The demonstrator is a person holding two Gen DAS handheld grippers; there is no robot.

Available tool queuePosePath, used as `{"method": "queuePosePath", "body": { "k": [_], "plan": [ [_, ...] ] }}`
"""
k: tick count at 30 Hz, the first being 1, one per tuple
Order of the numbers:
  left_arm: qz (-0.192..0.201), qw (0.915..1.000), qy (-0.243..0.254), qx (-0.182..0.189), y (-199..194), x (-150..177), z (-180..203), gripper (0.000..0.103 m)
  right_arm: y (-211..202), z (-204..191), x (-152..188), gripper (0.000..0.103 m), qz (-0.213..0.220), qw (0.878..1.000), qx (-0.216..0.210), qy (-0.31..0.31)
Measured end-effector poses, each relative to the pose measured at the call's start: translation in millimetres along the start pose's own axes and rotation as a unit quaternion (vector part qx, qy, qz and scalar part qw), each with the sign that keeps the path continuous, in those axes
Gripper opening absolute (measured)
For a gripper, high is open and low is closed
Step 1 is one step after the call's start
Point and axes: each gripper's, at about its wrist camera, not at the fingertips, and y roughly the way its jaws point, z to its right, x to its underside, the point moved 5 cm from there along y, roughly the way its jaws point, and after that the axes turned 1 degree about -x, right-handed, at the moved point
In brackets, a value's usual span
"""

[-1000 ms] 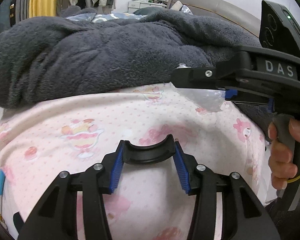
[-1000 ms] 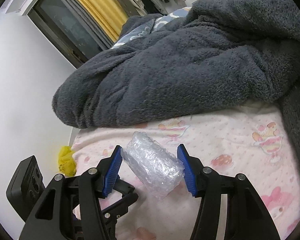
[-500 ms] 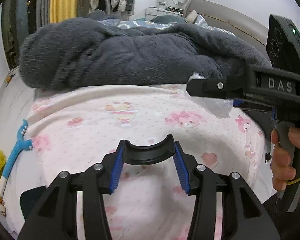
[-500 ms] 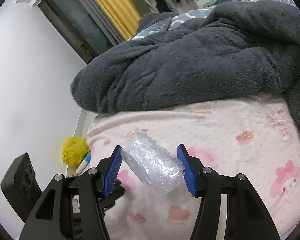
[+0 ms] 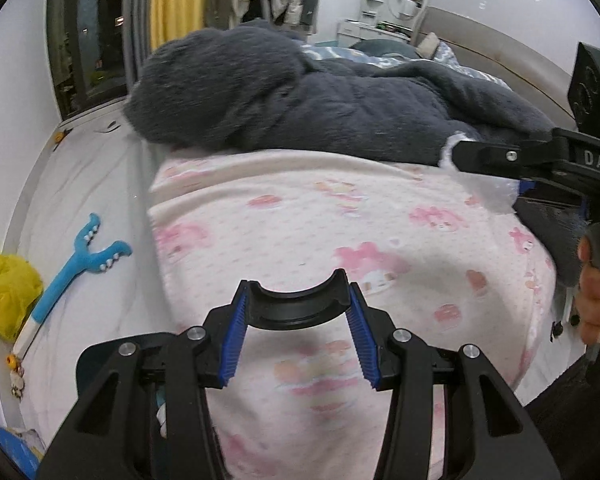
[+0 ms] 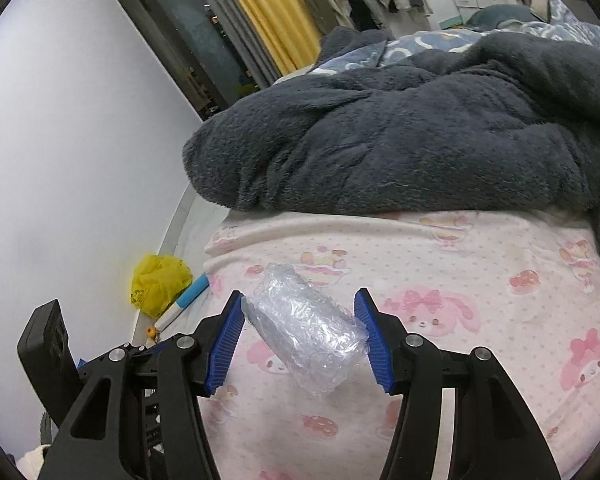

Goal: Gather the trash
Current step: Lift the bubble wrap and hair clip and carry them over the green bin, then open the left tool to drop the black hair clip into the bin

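Presently, the right tool [image 6: 300, 340] was clamped on a crumpled wad of clear plastic wrap [image 6: 306, 340], its blue pads pressed to either end so the light, springy piece hung clear above the pink printed bed sheet [image 6: 460, 300]; the hold looked chosen to keep loose film from slipping out in carriage. The left tool [image 5: 296, 340] carried nothing, its jaws standing apart over the near part of the same sheet, judged to be kept free for the next pickup. In the left wrist view the right tool [image 5: 512, 188] showed at the far right with the wrap [image 5: 484, 188] bulging from it, just beside the edge of the dark grey fleece blanket [image 5: 340, 108] heaped across the far half of the bed. Left of the mattress edge lay a light floor strip against the wall, bearing a crumpled yellow plastic bag [image 6: 158, 284] and a blue Y-shaped stick [image 5: 76, 268] beside it. The bag was judged a likely further item of trash. Open room lay over the near sheet and to the left; the blanket closed off the far side, and the narrow floor strip would leave little clearance beside the wall. No bin was in view.
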Motion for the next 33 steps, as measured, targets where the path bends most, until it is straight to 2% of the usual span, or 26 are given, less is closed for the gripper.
{"method": "queuePosePath", "body": {
  "k": [16, 24, 33],
  "plan": [
    [-0.038, 0.9966, -0.064, -0.037, 1, 37, -85, 0.05, 44, -80, 9, 0.058, -0.034, 0.996, -0.024, -0.078],
    [-0.07, 0.9912, -0.095, -0.06, 5, 66, -132, 0.051, 72, -123, 16, 0.058, -0.052, 0.992, -0.042, -0.106],
    [-0.12, 0.9821, -0.127, -0.07, 13, 107, -176, 0.051, 112, -172, 29, 0.058, -0.083, 0.985, -0.059, -0.136]
  ]
}}
